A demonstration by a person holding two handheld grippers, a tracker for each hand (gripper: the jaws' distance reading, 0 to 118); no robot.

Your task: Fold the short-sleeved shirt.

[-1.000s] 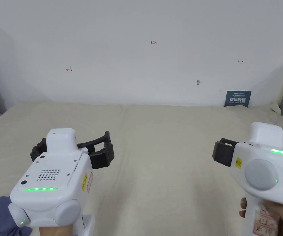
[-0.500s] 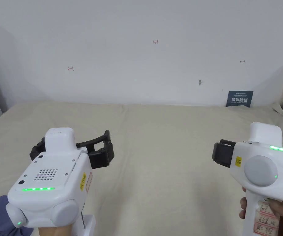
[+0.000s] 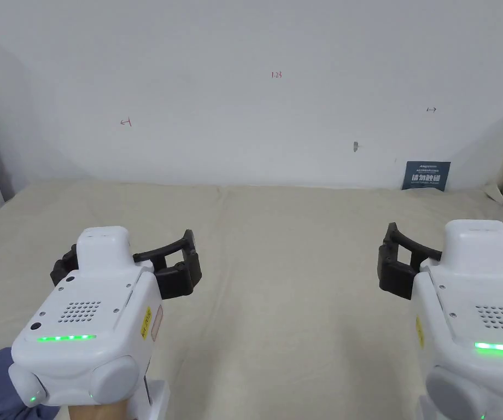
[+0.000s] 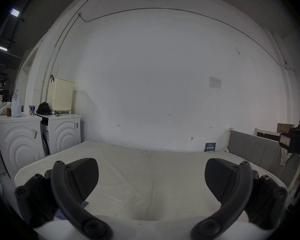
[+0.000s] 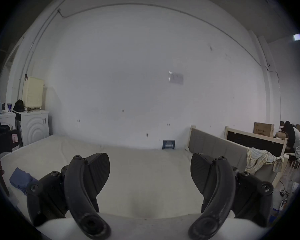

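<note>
Above near edge of bed (image 3: 278,262), left tongs (image 4: 150,178) and right tongs (image 5: 150,171) hovered side by side, well apart, both pointed toward far wall (image 3: 245,109). Both tongs' jaws stood wide, gripping nothing. Blue shirt (image 5: 20,176) lay crumpled at bed's near left corner, beside left tongs, untouched. Sheet looked smooth, lightly creased.

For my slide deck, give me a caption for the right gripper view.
Open right gripper held above the bed, blue shirt lying crumpled at the left.
</note>
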